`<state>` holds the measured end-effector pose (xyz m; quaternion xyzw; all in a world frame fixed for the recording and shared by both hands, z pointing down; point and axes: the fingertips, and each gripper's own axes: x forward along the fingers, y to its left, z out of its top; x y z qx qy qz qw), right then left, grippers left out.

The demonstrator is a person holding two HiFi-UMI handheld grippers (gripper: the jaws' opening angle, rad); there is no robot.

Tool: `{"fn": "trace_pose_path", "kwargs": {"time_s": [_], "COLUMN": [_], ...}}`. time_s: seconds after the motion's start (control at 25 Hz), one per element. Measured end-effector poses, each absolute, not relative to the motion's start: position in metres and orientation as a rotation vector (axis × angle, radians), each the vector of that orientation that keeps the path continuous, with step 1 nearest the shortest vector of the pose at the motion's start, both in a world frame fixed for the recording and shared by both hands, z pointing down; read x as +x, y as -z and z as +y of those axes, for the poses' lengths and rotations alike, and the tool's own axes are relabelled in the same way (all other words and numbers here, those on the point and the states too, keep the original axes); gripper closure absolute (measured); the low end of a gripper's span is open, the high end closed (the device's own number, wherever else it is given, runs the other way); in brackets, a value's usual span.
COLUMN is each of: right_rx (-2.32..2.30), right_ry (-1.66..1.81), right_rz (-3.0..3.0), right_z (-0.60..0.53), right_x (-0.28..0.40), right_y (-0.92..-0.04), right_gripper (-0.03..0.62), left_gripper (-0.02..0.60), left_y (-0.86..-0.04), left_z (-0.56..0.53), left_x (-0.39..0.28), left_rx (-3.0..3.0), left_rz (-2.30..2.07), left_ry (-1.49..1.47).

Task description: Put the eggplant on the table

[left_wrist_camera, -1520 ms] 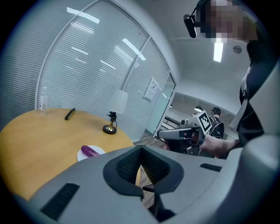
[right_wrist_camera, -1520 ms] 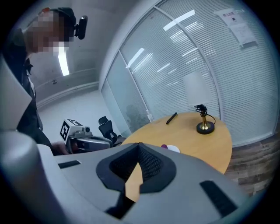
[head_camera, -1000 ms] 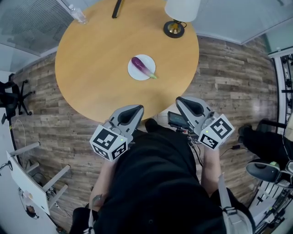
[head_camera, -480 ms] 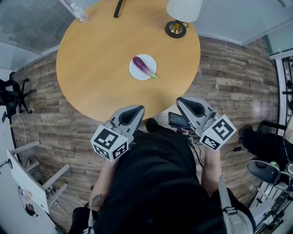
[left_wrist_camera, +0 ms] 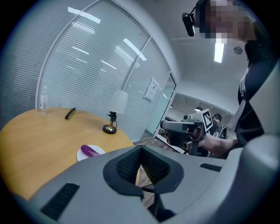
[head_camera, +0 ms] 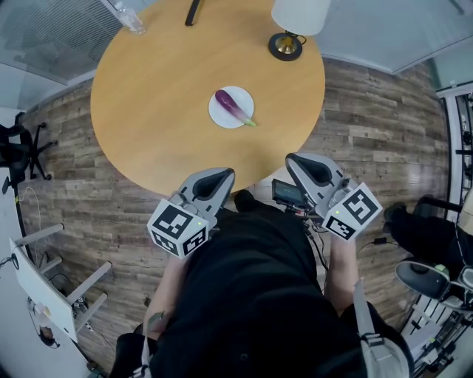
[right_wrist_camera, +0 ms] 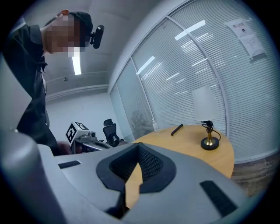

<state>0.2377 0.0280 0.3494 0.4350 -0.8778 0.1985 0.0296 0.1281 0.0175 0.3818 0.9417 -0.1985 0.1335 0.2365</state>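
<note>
Purple eggplant (head_camera: 233,108) sits on small white round plate (head_camera: 219,117), mid round wooden table (head_camera: 162,88). Right gripper (head_camera: 297,162) closed, empty; left gripper (head_camera: 222,176) prob. same. Open wide, grip mid-body, set beside plate.

Eggplant (head_camera: 231,105): I read a glossy purple body with a green stem end.
Plate (head_camera: 220,118): plain white on my feed.
Table (head_camera: 162,88): warm honey-tan, even, with no pattern I can pick out.
Floor (head_camera: 369,125): grey-brown wood planks with streaky grain.
Lamp (head_camera: 285,46): white shade, gold base, black stem.
Bar (head_camera: 191,13): black.
Left gripper (head_camera: 216,179): I see a light grey shell, black lining inside the jaws, and a cube of black-and-white squares.
Right gripper (head_camera: 301,164): the same grey, black and black-and-white squares.
Person's top (head_camera: 251,295): black.
</note>
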Motion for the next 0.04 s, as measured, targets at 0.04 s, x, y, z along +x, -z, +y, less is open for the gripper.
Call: {"fn": "trace_pose_path", "kwargs": {"time_s": [0.04], "right_rx": [1.344], "right_ry": [-0.607], "right_rz": [-2.706], "right_z": [0.0272], "right_x": [0.2384], "right_y": [-0.3489], "right_gripper": [0.577], "left_gripper": [0.571], "left_y": [-0.3819], "left_z": [0.0170], "left_x": [0.1288], "left_rx": [2.582], "left_rz": [-0.544], "left_ry": [-0.366]}}
